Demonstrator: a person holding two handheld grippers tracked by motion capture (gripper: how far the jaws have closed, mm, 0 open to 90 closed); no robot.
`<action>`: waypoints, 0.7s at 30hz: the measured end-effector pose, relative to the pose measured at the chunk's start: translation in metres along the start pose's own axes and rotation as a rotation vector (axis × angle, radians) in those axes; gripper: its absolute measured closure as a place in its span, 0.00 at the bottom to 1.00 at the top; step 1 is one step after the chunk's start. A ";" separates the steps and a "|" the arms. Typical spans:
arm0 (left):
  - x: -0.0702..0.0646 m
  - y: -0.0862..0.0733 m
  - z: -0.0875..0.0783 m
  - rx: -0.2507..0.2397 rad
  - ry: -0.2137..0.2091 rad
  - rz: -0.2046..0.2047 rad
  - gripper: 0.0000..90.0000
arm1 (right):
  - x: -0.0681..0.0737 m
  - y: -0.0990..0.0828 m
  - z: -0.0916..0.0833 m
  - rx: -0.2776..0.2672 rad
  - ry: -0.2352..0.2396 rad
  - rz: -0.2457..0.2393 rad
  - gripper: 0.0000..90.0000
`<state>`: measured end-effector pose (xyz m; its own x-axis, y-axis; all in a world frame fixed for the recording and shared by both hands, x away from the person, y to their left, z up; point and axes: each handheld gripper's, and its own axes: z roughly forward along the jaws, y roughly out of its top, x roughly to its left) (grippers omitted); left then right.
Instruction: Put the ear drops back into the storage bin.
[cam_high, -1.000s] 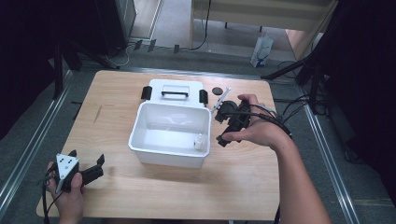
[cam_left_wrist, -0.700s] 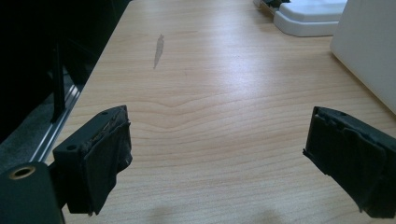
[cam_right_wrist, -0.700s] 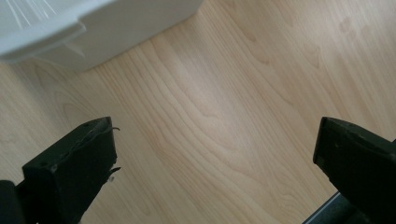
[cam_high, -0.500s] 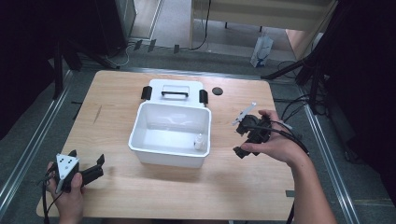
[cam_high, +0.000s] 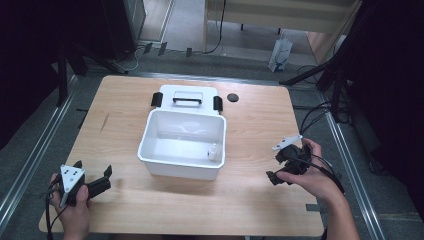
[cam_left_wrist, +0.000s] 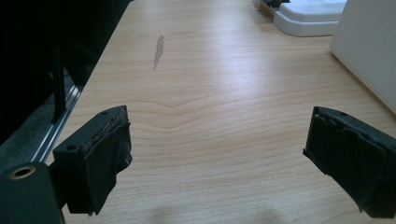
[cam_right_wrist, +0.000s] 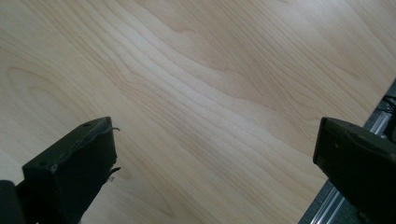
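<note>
High view: a white plastic tub (cam_high: 170, 170) stands open near the middle of the wooden bench (cam_high: 250, 210); inside it, against the right-hand wall near the front corner, a small white bottle (cam_high: 213, 151) stands upright; the tub's white lid (cam_high: 186, 93), with a dark handle and black clips at either end, lies flat on the bench just behind the tub, touching or nearly touching its rear rim; a small black round disc (cam_high: 232, 97) sits on the bench just to the right of the lid. The right tool (cam_high: 278, 167) is held in the person's right hand at the right side of the bench, well apart from the tub, tilted over bare wood near the bench's right edge; in the right gripper view its two black jaws stand wide apart with bare bench between them, so it is released and empty; a metal rail beyond the bench edge shows at the lower right of that view. The left tool (cam_high: 100, 182) rests low at the front left corner of the bench, its grey three-cornered plate on top; in the left gripper view its jaws are spread wide over bare wood, holding nothing, with the tub's white wall (cam_left_wrist: 369, 51) off to the right and the lid (cam_left_wrist: 308, 16) farther back.
</note>
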<state>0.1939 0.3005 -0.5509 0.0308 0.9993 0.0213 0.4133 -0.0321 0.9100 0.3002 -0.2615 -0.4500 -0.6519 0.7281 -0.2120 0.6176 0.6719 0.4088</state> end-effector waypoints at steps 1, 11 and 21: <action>0.000 0.000 0.000 0.000 -0.001 0.000 0.08 | -0.001 -0.006 0.001 -0.014 0.001 0.021 0.00; 0.000 0.000 0.000 0.001 -0.001 0.001 0.08 | -0.002 -0.064 0.022 -0.135 -0.064 0.208 0.00; -0.001 0.000 0.000 0.002 0.001 0.006 0.08 | 0.010 -0.114 0.038 -0.311 -0.065 0.365 0.00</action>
<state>0.1938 0.2999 -0.5509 0.0326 0.9991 0.0268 0.4153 -0.0379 0.9089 0.2407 -0.3255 -0.5326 -0.3822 0.9223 -0.0566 0.6335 0.3061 0.7106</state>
